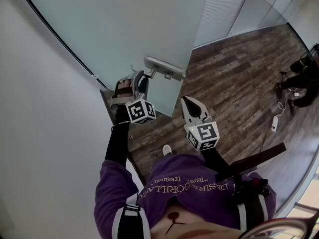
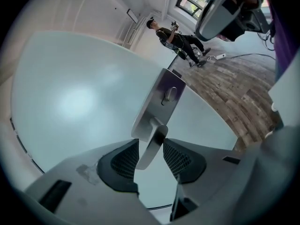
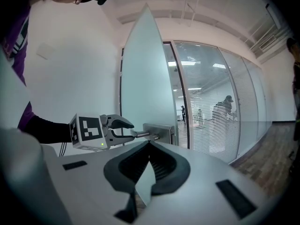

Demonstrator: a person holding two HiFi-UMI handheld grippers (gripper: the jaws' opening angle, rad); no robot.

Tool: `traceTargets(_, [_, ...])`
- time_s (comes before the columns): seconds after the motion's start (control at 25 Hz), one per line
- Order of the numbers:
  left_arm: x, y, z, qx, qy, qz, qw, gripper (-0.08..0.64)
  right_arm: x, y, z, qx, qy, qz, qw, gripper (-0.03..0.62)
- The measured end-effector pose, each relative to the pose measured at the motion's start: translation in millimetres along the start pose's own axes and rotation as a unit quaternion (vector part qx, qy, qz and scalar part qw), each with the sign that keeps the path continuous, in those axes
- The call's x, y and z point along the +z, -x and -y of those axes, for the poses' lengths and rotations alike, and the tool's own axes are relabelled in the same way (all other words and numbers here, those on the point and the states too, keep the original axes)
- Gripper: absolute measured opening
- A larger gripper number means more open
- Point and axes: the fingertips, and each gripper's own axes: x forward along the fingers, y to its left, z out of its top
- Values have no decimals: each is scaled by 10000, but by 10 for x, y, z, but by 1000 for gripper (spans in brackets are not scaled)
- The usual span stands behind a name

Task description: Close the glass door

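Glass door (image 1: pixel 114 29): open
Left gripper (image 2: pixel 150 150): jaws apart, metal handle (image 2: pixel 157 134) between them
Right gripper (image 3: pixel 149 146): jaws together, nothing held

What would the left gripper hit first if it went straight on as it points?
The handle: its lever sits between the left gripper's open jaws, so going on would likely bring them against its plate on the door.

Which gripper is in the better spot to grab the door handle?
Left. The left gripper has its open jaws on either side of the door handle, not yet pressing it. The right gripper is shut and held apart from the glass door.
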Motion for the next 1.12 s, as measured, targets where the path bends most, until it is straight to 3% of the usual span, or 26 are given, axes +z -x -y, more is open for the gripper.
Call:
traceTargets(0.32, [-62,-179,124,-348,-1012,-189,9941,150,14,-133,-21,22,-28,11,10000,-11])
traceTargets(0.8, [6,-354,125,-65,-1354,-50,9908,149,17,-253,-18,-26,-49,42,10000,-11])
traceTargets(1.12, [44,-415,134,-343,-1484,24,9883,87,-9,-347,-69,-4,-35,11,10000,-11])
